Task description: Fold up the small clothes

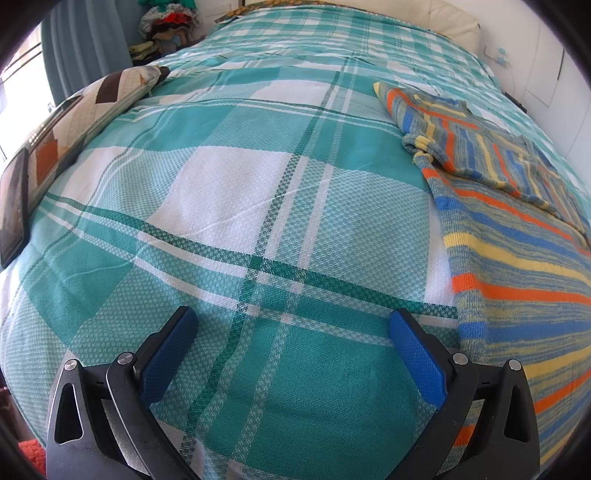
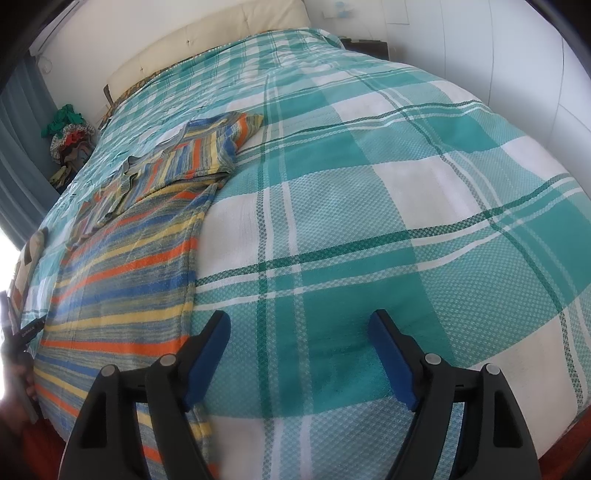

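Note:
A striped knit sweater (image 1: pixel 517 251) in orange, blue, yellow and grey lies flat on the teal plaid bedspread (image 1: pixel 240 206), with its sleeves folded across the upper body. My left gripper (image 1: pixel 291 332) is open and empty just left of the sweater's lower edge. In the right wrist view the sweater (image 2: pixel 129 258) lies to the left. My right gripper (image 2: pixel 299 332) is open and empty over bare bedspread (image 2: pixel 369 206), its left finger near the sweater's right edge.
A patterned cushion (image 1: pixel 85 110) and a dark tablet (image 1: pixel 14 206) lie at the bed's left edge. A pile of clothes (image 1: pixel 170 22) stands by the curtain. A cream headboard (image 2: pixel 207 40) and white wall bound the far side.

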The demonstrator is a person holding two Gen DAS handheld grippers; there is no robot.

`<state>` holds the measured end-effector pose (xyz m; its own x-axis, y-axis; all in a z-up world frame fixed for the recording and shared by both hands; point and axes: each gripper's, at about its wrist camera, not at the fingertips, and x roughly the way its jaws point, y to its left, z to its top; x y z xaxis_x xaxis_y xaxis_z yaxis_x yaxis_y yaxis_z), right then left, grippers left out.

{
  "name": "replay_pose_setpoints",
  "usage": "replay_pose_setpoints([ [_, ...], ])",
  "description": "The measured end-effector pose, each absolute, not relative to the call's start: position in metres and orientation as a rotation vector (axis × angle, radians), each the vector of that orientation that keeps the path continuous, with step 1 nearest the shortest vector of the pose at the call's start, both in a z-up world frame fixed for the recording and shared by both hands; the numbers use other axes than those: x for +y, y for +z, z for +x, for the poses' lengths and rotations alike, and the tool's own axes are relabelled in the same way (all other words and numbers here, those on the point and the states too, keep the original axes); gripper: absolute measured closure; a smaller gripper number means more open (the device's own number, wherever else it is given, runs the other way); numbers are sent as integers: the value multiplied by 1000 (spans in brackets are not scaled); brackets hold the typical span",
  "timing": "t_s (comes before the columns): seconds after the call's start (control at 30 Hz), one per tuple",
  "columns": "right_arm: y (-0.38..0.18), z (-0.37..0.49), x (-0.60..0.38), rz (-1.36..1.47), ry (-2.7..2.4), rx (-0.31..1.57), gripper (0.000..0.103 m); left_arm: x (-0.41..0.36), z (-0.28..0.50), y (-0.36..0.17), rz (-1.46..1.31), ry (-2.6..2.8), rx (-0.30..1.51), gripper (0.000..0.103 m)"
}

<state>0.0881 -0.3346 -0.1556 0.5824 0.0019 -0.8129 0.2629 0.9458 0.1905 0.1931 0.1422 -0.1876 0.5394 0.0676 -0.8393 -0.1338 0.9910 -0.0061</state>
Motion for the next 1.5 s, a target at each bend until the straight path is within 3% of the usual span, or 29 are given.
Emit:
replay_pose_setpoints([
  [1.5, -160, 85, -330, 300, -149, 952, 22, 140, 193, -188, -66, 125, 997, 0],
])
